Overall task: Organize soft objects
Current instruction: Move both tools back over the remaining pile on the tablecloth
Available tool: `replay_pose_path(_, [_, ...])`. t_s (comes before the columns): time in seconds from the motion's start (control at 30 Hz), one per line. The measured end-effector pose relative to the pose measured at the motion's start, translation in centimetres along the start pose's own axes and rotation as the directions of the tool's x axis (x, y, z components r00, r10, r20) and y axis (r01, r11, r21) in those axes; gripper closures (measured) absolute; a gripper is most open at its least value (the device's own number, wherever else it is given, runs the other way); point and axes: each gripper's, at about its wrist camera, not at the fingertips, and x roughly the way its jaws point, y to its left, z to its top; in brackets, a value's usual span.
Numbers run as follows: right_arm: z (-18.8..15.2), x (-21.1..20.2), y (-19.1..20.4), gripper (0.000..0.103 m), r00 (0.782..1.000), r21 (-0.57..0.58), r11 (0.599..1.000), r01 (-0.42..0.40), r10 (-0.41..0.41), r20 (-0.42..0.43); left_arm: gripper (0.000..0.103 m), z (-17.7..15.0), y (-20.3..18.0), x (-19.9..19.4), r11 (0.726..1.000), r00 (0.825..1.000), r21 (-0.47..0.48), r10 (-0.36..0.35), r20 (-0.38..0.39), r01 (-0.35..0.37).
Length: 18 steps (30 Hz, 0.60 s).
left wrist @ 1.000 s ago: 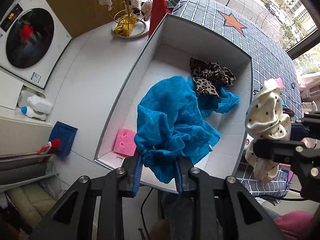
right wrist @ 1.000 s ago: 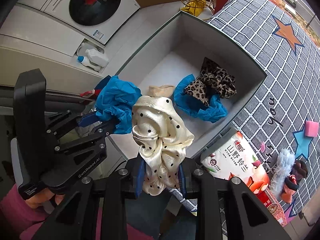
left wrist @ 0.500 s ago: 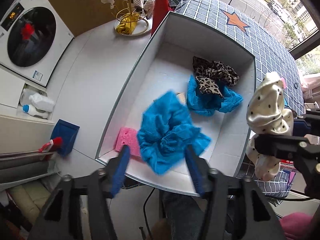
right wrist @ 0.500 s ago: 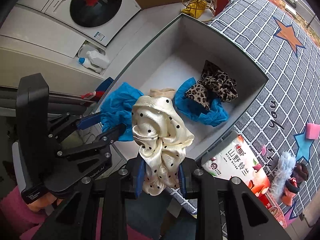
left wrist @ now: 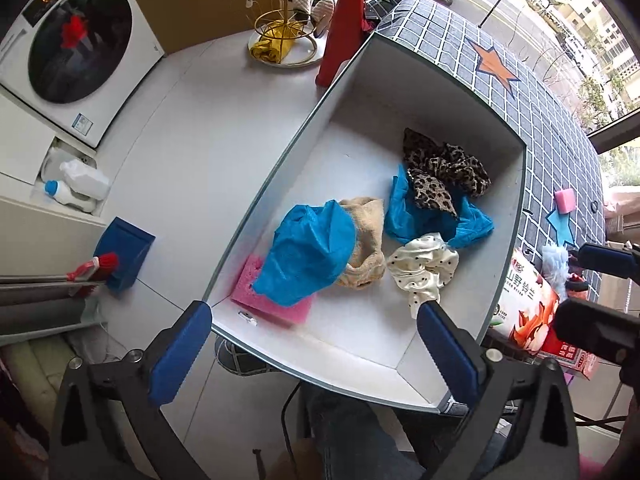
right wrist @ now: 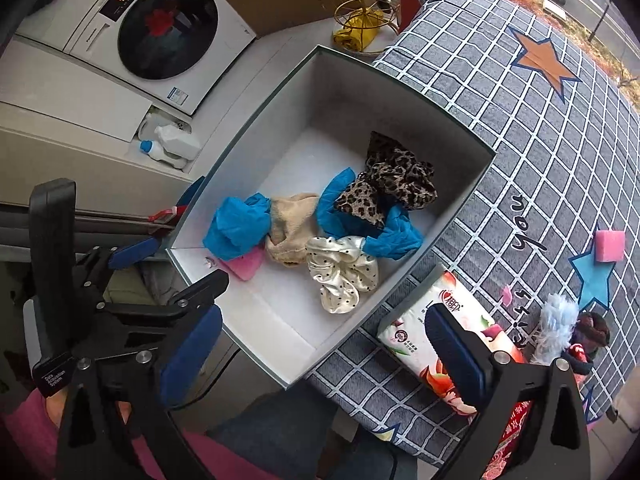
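A white open box (left wrist: 264, 196) (right wrist: 280, 80) holds a blue cloth (left wrist: 308, 256) (right wrist: 236, 228), a cream polka-dot scrunchie (left wrist: 424, 270) (right wrist: 344, 272), a beige cloth (left wrist: 366, 228) (right wrist: 292, 220), a second blue cloth (left wrist: 432, 220) under a leopard-print cloth (left wrist: 444, 168) (right wrist: 392, 180), and a pink sponge (left wrist: 272, 300) (right wrist: 244, 266). My left gripper (left wrist: 312, 348) is open and empty above the box's near edge. My right gripper (right wrist: 320, 354) is open and empty above the box's near corner.
A tissue pack (right wrist: 444, 328) (left wrist: 528, 312) lies right of the box on the checked cloth (right wrist: 540, 140). A pink sponge (right wrist: 610, 246), a pale blue fluffy item (right wrist: 554, 328) and a dark scrunchie (right wrist: 592, 332) lie further right. A washing machine (right wrist: 160, 28) stands left.
Both grippers opened. The blue cloth dropped from the left gripper into the box, and the polka-dot scrunchie dropped from the right gripper into the box.
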Motion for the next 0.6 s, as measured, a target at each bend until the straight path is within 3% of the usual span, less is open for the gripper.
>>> replay_pose_path(0.6, [-0.4,-1.2,0.3,0.001,0.999,-0.020,0.999,0.028,-0.028,0.040,0.000,0.1,-1.8,-1.6,0.999,1.000,0.047,0.010,0.009,-0.010])
